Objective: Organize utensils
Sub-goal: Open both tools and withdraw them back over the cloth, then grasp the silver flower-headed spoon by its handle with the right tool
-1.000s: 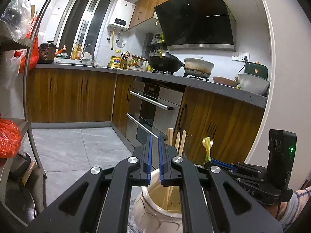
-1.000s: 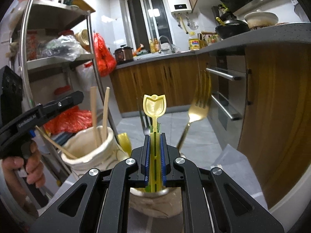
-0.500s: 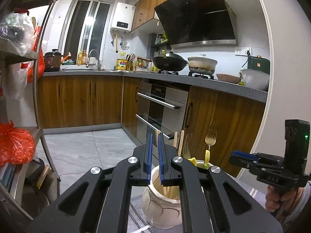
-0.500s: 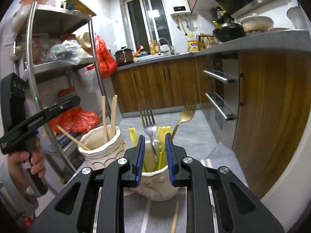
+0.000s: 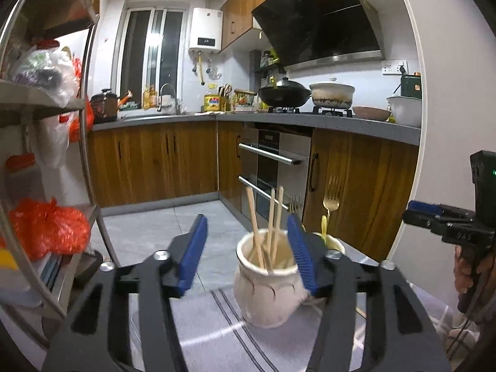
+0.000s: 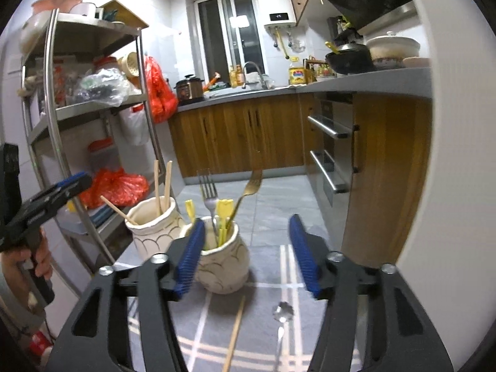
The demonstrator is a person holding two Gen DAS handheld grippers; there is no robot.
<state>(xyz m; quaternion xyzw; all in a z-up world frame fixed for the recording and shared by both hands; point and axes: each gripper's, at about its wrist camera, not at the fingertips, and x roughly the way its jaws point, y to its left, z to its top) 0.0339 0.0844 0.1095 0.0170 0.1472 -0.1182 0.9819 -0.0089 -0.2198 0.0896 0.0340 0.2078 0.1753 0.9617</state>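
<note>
Left gripper [image 5: 249,252]: jaws spread wide, holding nothing. Right gripper [image 6: 249,255]: jaws spread wide, holding nothing.

Two cream ceramic jars stand on a striped cloth [image 6: 269,328] covering the bench. The chopstick jar [image 5: 266,277] holds wooden chopsticks [image 5: 271,217] standing upright; in the left wrist view it sits at 1 o'clock from the left gripper, touching or just behind the right-hand pad. The cutlery jar [image 6: 221,262] holds a silver fork [image 6: 208,192], a gold fork [image 6: 248,190] and yellow plastic utensils [image 6: 223,214]; it stands at 11 o'clock from the right gripper.

Loose items on the cloth, at 6 o'clock from the cutlery jar: one wooden chopstick [image 6: 235,331] and one metal spoon [image 6: 281,322], side by side and apart.

Readable markings: the wall-mounted water heater [image 6: 277,3] displays "25". Lettering on the opposite gripper body is too blurred to read.
</note>
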